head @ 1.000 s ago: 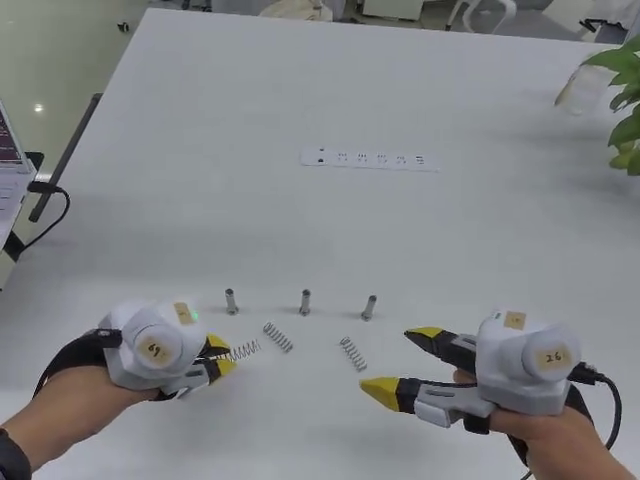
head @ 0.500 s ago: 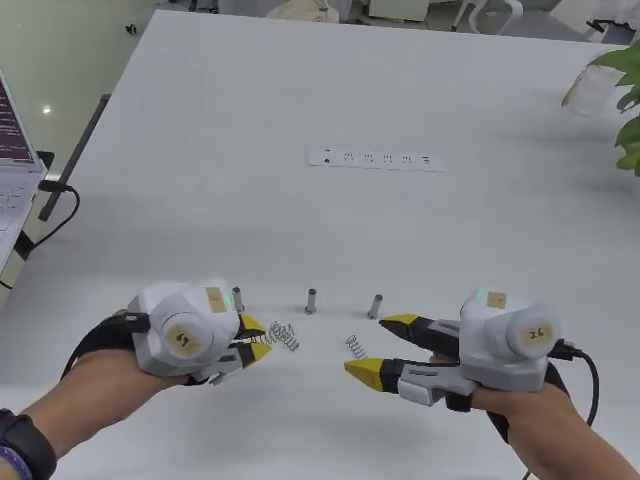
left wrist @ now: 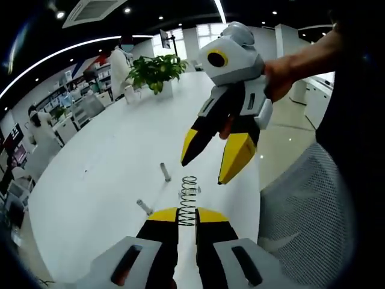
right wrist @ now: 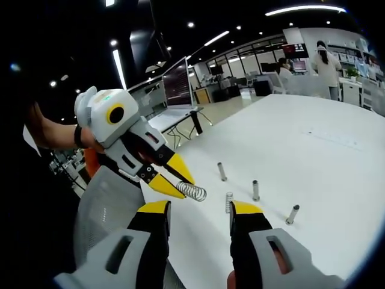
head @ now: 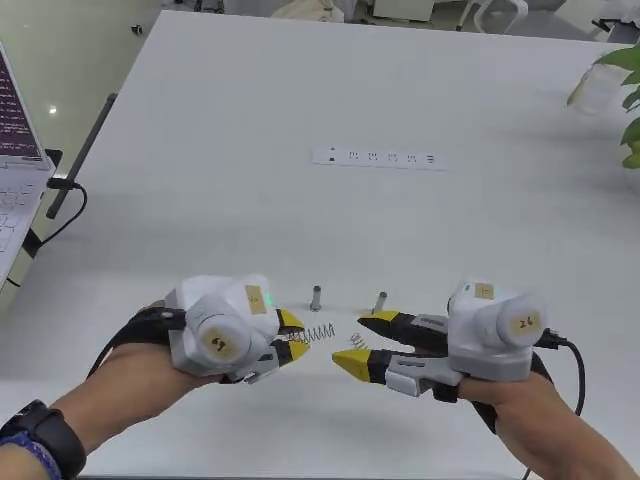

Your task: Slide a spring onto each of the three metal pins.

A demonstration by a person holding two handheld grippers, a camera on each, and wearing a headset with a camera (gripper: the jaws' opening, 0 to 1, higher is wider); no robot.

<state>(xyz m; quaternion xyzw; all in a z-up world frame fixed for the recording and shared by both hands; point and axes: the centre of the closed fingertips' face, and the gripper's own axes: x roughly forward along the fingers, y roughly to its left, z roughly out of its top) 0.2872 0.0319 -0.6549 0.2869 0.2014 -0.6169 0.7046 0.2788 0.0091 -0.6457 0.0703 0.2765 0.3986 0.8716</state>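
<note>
My left gripper (head: pixel 293 336) is shut on one end of a small coil spring (head: pixel 319 331), held in the air and pointing at my right gripper (head: pixel 366 340). The right gripper stands open, its yellow fingertips (head: pixel 350 362) just short of the spring's free end. In the left gripper view the held spring (left wrist: pixel 189 201) stands up from the left gripper (left wrist: pixel 187 215), below the right gripper (left wrist: pixel 215 150). In the right gripper view the right gripper (right wrist: pixel 200 208) gapes under the held spring (right wrist: pixel 192 191). Three upright metal pins (right wrist: pixel 221 171) (right wrist: pixel 255 189) (right wrist: pixel 292 214) stand on the white table (head: pixel 300 110). Another spring (head: pixel 357 343) lies near them.
A white power strip (head: pixel 380 158) lies mid-table. A laptop (head: pixel 15 150) and a black cable (head: pixel 62 212) are at the left edge, a potted plant (head: pixel 630 90) at the far right. People stand in the room behind.
The left gripper has lifted its spring off the table and carried it right, toward the middle. The right gripper has moved left to meet it, still open.
</note>
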